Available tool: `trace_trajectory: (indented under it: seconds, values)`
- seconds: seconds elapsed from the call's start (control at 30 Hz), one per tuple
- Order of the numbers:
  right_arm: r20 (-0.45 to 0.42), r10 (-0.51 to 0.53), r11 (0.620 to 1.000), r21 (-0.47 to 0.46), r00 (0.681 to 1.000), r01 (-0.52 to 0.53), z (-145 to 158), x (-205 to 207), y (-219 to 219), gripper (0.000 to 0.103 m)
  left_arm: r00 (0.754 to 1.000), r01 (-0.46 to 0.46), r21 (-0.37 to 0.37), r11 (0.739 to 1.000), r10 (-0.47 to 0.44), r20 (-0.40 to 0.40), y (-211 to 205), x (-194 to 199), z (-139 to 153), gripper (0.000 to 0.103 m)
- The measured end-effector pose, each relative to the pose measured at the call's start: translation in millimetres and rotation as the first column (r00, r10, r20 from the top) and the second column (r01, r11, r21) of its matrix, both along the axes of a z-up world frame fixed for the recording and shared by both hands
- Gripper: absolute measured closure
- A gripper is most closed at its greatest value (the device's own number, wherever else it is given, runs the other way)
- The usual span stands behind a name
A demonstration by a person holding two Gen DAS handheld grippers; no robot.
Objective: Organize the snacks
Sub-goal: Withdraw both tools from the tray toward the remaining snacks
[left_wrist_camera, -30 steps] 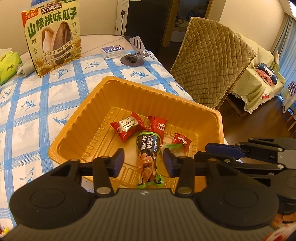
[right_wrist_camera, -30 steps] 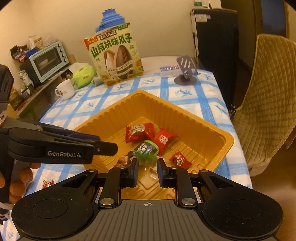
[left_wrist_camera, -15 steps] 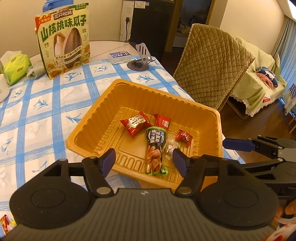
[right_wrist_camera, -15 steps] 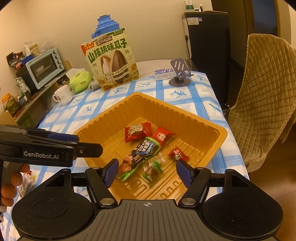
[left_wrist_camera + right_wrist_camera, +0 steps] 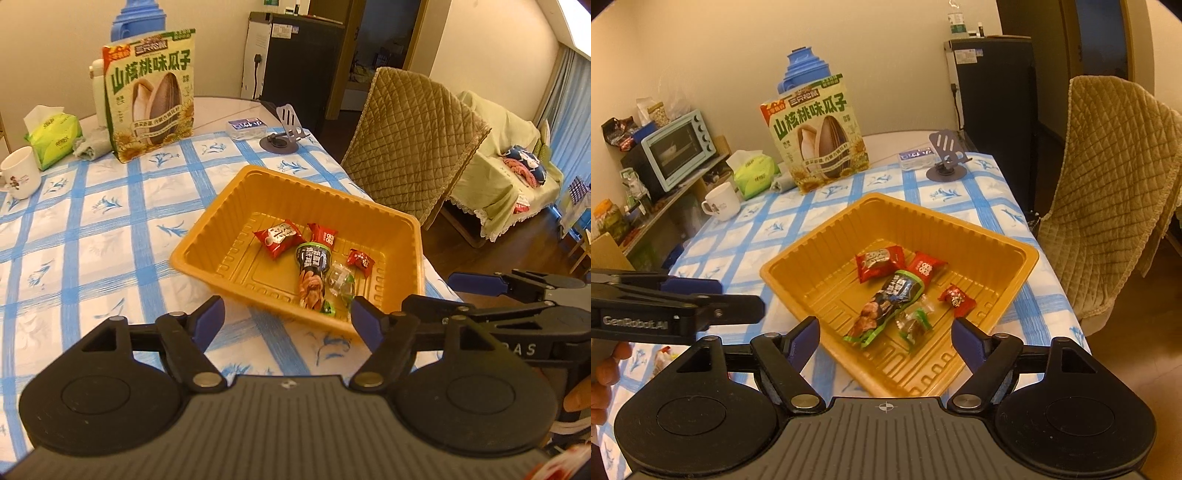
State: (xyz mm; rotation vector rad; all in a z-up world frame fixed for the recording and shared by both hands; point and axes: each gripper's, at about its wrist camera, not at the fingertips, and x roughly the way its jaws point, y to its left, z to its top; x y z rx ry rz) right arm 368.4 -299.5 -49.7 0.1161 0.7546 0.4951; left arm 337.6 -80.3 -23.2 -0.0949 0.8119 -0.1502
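Tray: orange plastic tray (image 5: 1015,258) on blue-checked tablecloth (image 5: 92,236), near table's edge by quilted chair (image 5: 413,147).
Contents: long green/black snack pack (image 5: 886,302) in middle; clear candy w/ green ends (image 5: 916,321) just beside it; three red packets (image 5: 879,260) around them.
Left gripper (image 5: 288,317): jaws wide & opening, nothing between; hovers short of tray's near rim.
Right gripper (image 5: 886,336): jaws wide & opening, empty, over tray's near corner.
Background: sunflower-seed bag (image 5: 151,96), mug (image 5: 20,177), tissue pack (image 5: 55,138), phone stand (image 5: 284,129).
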Motion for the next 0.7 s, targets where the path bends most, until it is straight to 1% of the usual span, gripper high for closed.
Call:
trace_trajectory:
  seconds: [0.17,0.37,0.7]
  values:
    - [0.000,-0.009,1.000,0.012,1.000,0.009,8.0,-24.3,9.2,0.021,1.000,-0.005,-0.013,1.000,0.005,0.017,19.3,-34.6,12.1,0.028]
    - [0.001,-0.003,1.000,0.021,1.000,0.002,15.9,-58.7,27.7,0.019,0.999,-0.021,-0.011,1.000,0.022,0.026,49.2,-77.9,21.1,0.027]
    - [-0.015,0.039,0.999,0.027,0.999,-0.039,19.7,-111.6,71.3,0.017,0.998,-0.059,-0.021,0.998,0.059,0.009,102.6,-144.3,22.6,0.026]
